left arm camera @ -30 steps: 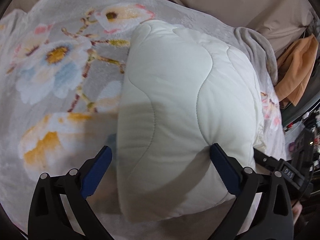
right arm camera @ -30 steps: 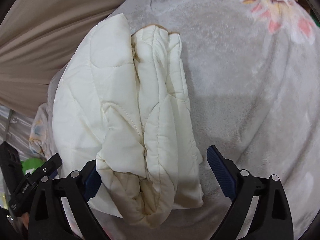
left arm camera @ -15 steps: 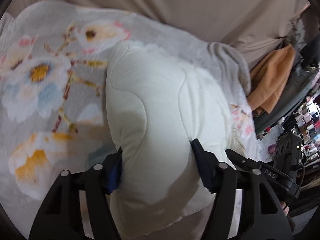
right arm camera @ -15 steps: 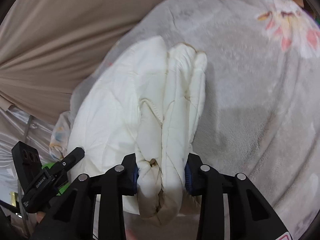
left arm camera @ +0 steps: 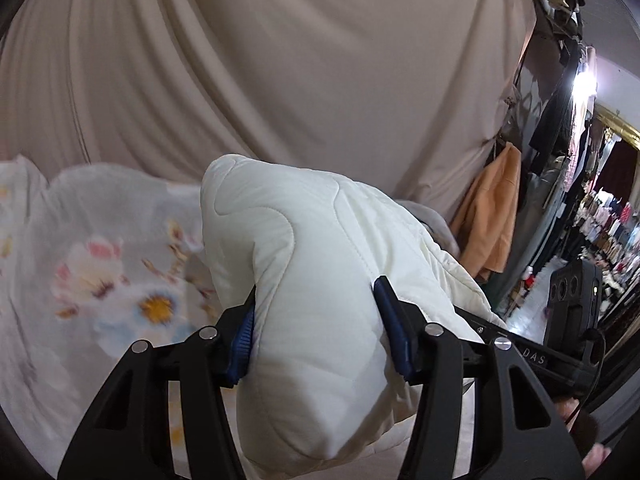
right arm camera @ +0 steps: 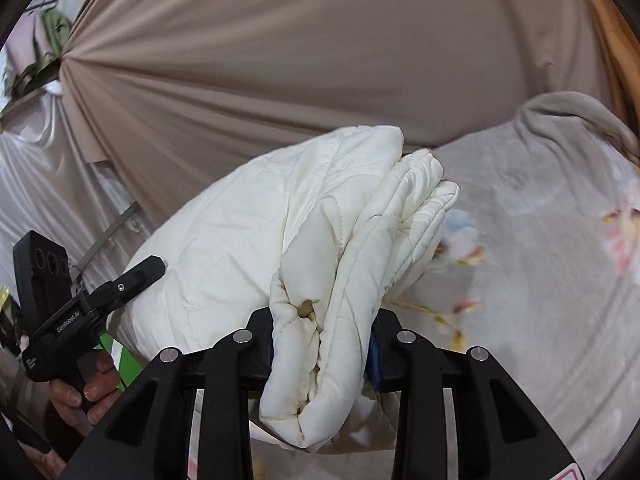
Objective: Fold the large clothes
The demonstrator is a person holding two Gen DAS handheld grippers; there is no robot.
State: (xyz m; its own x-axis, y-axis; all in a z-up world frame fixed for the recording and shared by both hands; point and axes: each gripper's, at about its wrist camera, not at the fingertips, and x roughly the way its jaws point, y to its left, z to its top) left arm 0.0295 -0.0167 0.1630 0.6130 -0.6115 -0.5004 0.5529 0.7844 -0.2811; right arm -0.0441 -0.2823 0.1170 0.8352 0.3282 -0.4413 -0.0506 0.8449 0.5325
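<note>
1. Left wrist view: the left hand-held gripper [left arm camera: 316,334] is grasping the folded white quilted garment [left arm camera: 320,264]; its blue pads [left arm camera: 394,334] press into the padding from both sides, and the jaws are closing further on it.
2. The garment is a thick bundle with its long axis running from the near jaws toward the far upper left. Its smooth folded face is turned up, its far end stands above the floral blanket [left arm camera: 100,276], and its near end sags below the jaws.
3. The blanket lies to the left and below; whether the bundle touches it cannot be told. A beige curtain [left arm camera: 280,64] fills the far side, and an orange garment [left arm camera: 490,216] hangs at the right.
4. The right hand-held gripper [left arm camera: 520,350] shows at the right edge, at the bundle's right side.
5. Right wrist view: the right hand-held gripper [right arm camera: 322,346] is clenched on the garment's layered, stitched edge [right arm camera: 360,256], pinching the stacked folds.
6. Here the bundle's long axis runs from near centre to far upper right, with the open layers facing right.
7. At the left, a person's hand [right arm camera: 86,384] holds the left hand-held gripper [right arm camera: 94,292] against the bundle's left side.
</note>
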